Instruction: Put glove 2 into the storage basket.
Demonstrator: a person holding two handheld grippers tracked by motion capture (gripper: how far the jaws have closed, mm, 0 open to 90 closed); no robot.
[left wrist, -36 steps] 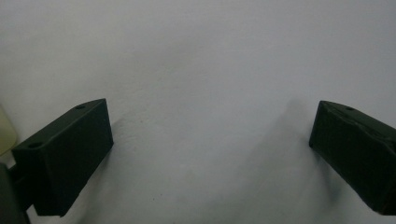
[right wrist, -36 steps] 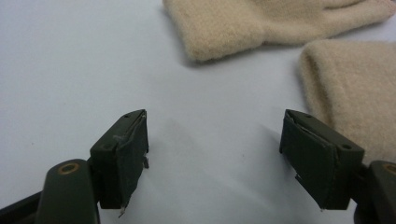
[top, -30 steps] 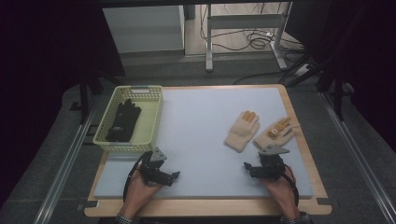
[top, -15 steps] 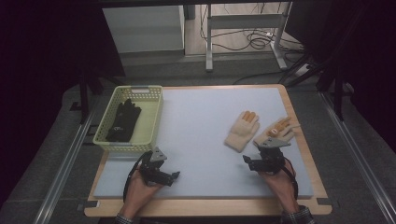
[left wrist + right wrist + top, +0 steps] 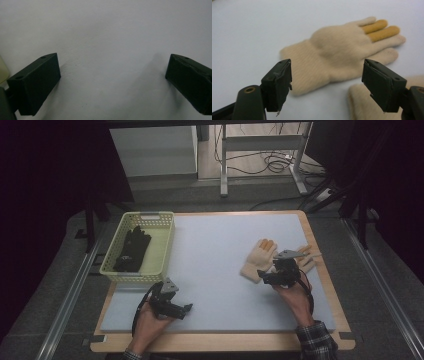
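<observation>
Since the earlier frame the right gripper [image 5: 278, 279] has moved away from the near edge of the surface [image 5: 220, 250] and now hangs just over the wrist ends of the two gloves, while the left gripper [image 5: 172, 309] has kept its place near the front left corner. The nearer beige knit glove [image 5: 337, 52], with two orange fingers, lies flat near the right edge of the surface, its fingers pointing to the far side; the second beige glove [image 5: 306, 260] lies just beside it, closer to the right edge, and the gripper hides part of it in the high view. In the right gripper view the jaws stand wide open with nothing between them, and the cuff of the first glove is directly ahead of them. In the left gripper view the jaws are also wide open, above bare surface. A yellow basket [image 5: 165, 222] at the far left corner holds a black glove [image 5: 131, 249]. I judge that the step in hand is the approach to pick up the first beige glove. The next move would call for lowering the right jaws over the cuff, closing on the knit fabric alone and not on the neighbour glove, then lifting.
</observation>
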